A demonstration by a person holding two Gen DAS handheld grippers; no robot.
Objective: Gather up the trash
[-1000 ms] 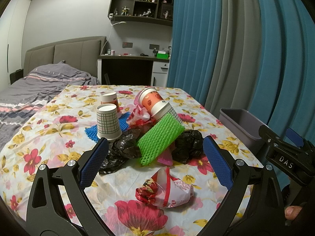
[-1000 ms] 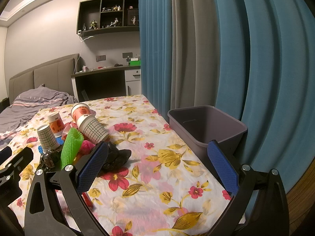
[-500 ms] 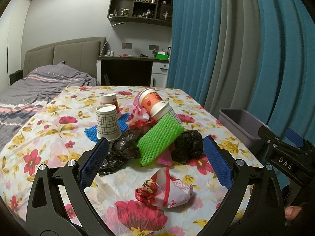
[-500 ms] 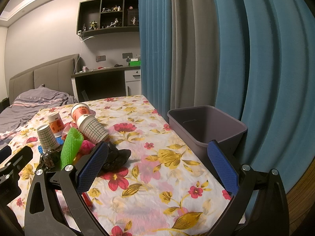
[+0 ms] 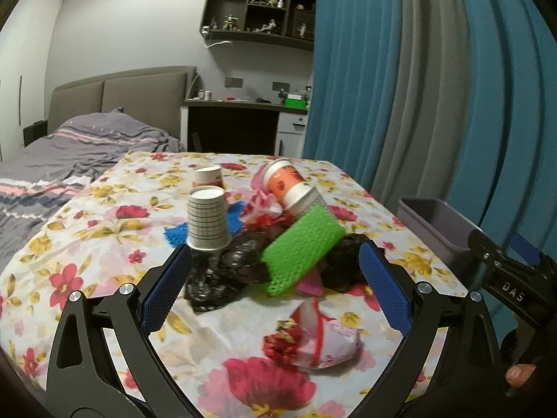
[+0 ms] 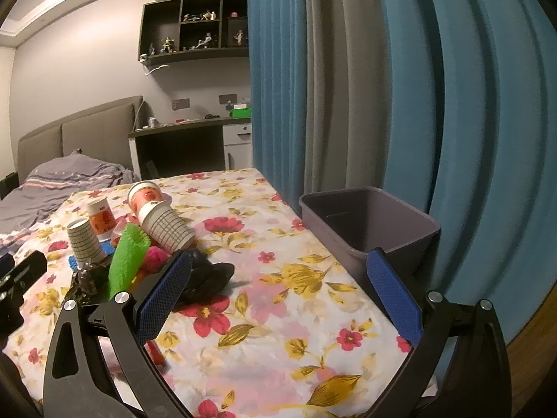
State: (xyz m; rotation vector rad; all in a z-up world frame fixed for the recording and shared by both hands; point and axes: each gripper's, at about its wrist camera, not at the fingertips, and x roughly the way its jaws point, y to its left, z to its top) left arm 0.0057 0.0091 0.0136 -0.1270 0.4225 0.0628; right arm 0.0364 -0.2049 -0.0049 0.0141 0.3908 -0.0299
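In the left wrist view, the left gripper fills the lower part of the frame with its jaws spread wide and nothing between them. The trash heap sits at frame centre on a table covered in a flowered cloth. A crumpled red and white wrapper lies lowest in the frame, inside the span of the blue pads but touching neither. Above it a bright green foam net leans tilted over black crumpled plastic bags, which reach almost to the left pad. A paper cup with a grid pattern stands upside down just above that pad. Behind it stands a second paper cup, and two more cups lie on their sides at the top of the heap. A blue mesh piece shows under the cups. At the right edge a grey plastic bin stands beyond the table's edge, and the right gripper's black body crosses the lower right, with a fingertip showing beneath it.

In the right wrist view, the right gripper also stands wide apart and holds nothing, hovering over bare flowered cloth. The heap lies at left of centre, its black bags just behind the left pad, the green net upright beside them and the tipped grid cup above. The smooth, rectangular bin sits at right of centre, open, its near corner just behind the right pad. Blue and grey curtains hang behind.
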